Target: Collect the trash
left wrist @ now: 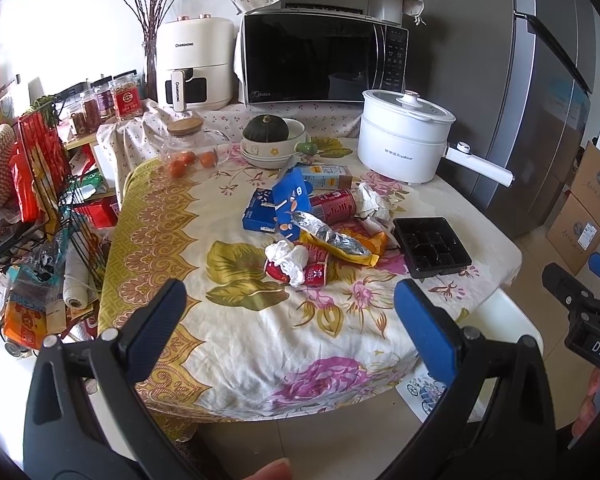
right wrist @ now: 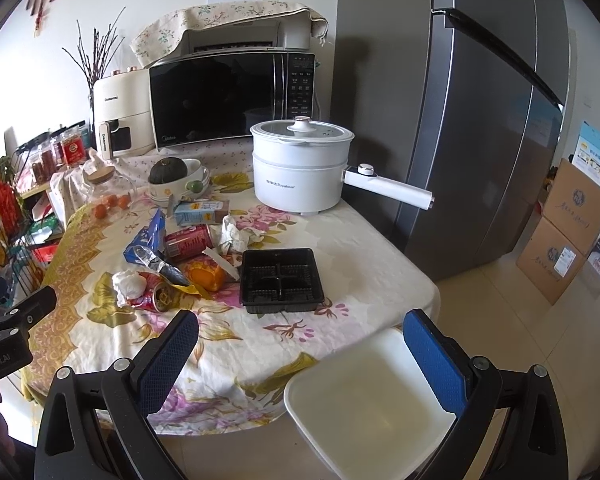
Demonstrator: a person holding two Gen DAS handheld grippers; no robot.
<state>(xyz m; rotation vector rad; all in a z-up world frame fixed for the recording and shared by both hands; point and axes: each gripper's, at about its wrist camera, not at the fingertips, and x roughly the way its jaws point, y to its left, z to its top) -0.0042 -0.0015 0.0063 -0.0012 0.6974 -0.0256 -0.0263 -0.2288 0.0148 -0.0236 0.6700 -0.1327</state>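
Both grippers, left gripper (left wrist: 290, 312) and right gripper (right wrist: 300, 340), hover wide-jawed before the trash pile (left wrist: 320, 228).

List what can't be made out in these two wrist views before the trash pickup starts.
- Microwave interior: dark glass door, both views.
- Blue box print: too small; partly covered by the foil wrapper.
- Can under the crumpled tissue, left view: label mostly hidden.
- White bin bottom: cut off by the right gripper and the frame edge.
- Left gripper: open; nothing held.
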